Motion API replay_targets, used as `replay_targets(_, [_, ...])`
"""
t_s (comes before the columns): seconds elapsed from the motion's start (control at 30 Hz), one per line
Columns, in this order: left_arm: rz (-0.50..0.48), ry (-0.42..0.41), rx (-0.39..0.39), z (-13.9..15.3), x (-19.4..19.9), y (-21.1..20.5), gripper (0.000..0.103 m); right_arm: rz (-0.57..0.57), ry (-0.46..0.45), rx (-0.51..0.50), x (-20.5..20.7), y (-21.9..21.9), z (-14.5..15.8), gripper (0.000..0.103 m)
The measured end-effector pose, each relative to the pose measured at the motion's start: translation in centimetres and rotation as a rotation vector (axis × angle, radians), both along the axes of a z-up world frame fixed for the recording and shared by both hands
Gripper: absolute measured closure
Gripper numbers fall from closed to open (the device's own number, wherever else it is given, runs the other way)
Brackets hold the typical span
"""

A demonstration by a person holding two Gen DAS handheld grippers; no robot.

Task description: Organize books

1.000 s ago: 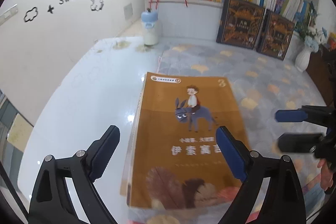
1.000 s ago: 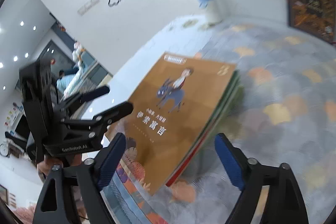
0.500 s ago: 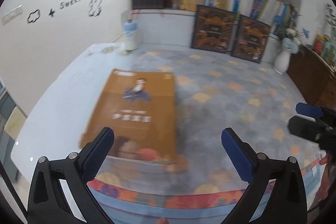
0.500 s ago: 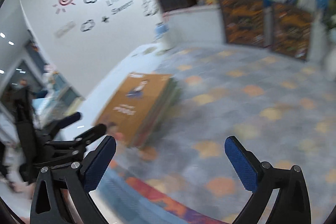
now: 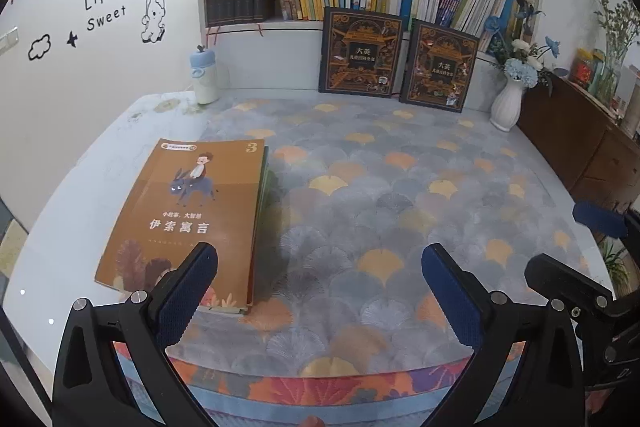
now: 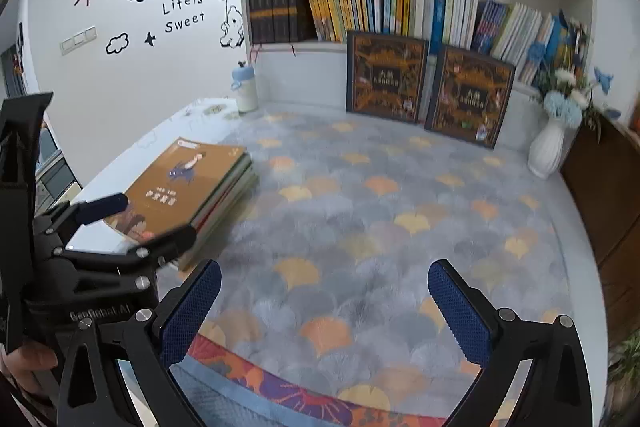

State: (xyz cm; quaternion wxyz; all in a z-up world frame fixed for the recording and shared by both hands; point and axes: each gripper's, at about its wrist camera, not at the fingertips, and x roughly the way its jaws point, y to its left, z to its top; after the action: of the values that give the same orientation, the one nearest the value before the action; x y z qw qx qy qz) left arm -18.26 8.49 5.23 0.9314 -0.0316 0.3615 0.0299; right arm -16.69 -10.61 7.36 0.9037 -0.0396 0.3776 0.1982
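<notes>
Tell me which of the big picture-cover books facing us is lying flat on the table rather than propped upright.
The brown donkey-rider book, topping the stack at the table's left; the two dark ornate books lean upright against the shelf.

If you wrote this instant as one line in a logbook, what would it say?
left gripper: open, empty | right gripper: open, empty | stack of books: flat on table, orange cover on top | nothing held

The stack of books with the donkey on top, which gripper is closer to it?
Left. The left gripper hangs at the table's near edge, one fingertip over the near corner of the stack of books. The right gripper hangs farther right, over bare tablecloth.
</notes>
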Motion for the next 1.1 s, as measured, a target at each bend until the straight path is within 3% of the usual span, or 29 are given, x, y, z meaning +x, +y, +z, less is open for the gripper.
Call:
replay_targets(0.23, [0.0, 0.018, 0.005, -0.4, 0.3, 0.0, 0.001, -0.068, 0.002, 0.0, 0.3, -0.6, -0.3, 0.0])
replay_targets(1.1, [-0.002, 0.044, -0.02, -1.5, 0.4, 0.5, 0.001, -0.037, 0.024, -0.008, 0.3, 0.9, -1.2, 0.0])
